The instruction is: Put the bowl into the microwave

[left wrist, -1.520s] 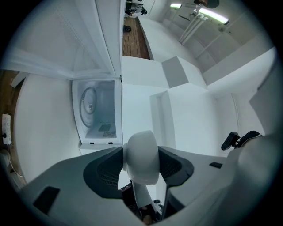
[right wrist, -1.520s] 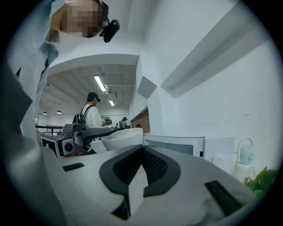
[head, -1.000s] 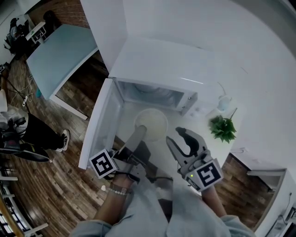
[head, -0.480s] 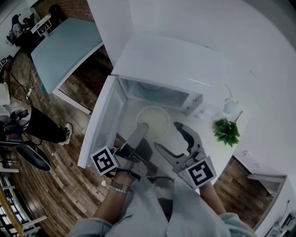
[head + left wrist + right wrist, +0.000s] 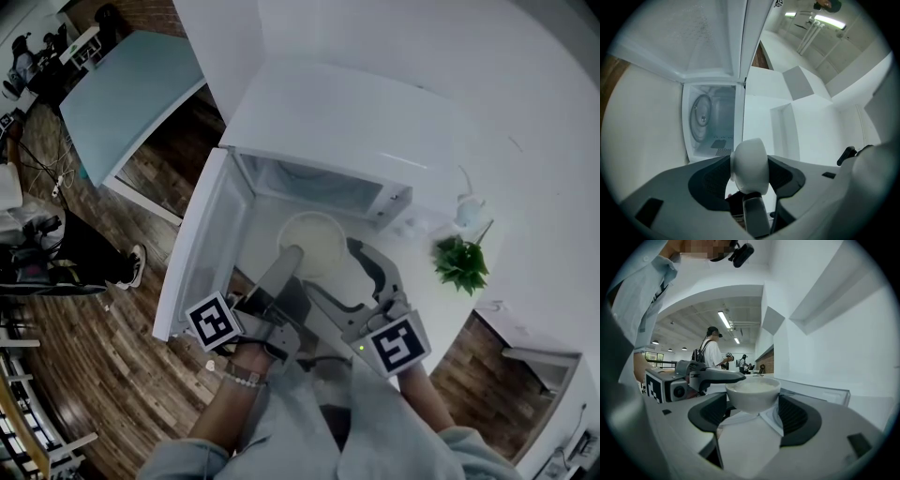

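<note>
White bowl (image 5: pixel 311 239) mid-frame, rim pinched in my left gripper (image 5: pixel 290 256); right gripper (image 5: pixel 329 267) jaws opening around it

Green potted plant (image 5: pixel 459 262) sat on counter (image 5: pixel 525 187) right of the fingers (image 5: pixel 373 267), white cup (image 5: pixel 470 210) just beyond it; blue table (image 5: pixel 127 94) stood far left.

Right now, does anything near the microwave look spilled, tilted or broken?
Nothing stands out. The round white bowl is level before the open white microwave, with no spill visible. The left gripper holds its rim; the right gripper's jaws are opening, with the bowl between them.
</note>
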The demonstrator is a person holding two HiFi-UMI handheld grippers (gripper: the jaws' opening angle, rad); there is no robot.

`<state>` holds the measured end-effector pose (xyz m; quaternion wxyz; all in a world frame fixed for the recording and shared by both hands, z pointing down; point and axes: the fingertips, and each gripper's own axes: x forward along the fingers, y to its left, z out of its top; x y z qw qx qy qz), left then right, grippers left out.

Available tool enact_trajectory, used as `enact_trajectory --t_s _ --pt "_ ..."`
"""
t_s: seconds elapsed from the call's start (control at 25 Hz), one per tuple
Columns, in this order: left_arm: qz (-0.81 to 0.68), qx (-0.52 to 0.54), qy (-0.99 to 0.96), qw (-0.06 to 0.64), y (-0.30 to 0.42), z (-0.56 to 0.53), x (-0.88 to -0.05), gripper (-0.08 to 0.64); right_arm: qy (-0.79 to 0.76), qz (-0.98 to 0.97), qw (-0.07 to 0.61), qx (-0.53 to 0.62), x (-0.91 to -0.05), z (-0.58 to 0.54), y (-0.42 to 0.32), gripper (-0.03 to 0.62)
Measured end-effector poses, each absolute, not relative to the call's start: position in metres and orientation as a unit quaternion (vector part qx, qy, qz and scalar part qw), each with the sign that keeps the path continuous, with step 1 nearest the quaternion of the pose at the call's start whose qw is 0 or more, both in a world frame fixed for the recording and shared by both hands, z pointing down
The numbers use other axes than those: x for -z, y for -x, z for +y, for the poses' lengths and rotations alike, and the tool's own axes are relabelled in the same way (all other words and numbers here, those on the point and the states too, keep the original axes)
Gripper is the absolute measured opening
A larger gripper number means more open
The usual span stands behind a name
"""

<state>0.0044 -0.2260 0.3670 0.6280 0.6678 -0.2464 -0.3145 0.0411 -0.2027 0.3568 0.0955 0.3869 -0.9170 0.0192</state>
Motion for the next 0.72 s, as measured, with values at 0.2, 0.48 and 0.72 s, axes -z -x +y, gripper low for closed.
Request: enact_trajectory --t_s 0.2,0.48,0.72 --pt "-0.247 0.312 -0.668 0.629 -0.010 -0.233 -0.373 0.219 -0.395 -0.913 0.103 -0.018 -0.363 -0.210 -0.048 0.344" --pt "-0.252 0.303 -0.665 0.635 -0.016 -0.247 -0.390 0.219 -0.402 -0.909 0.105 -0.030 -0.379 -0.224 -0.055 0.342" --pt "-0.259 0.294 -0.663 0.638 -0.021 -0.260 -0.407 0.218 -0.403 -0.907 0.115 -0.042 -0.397 -0.237 -0.061 0.341"
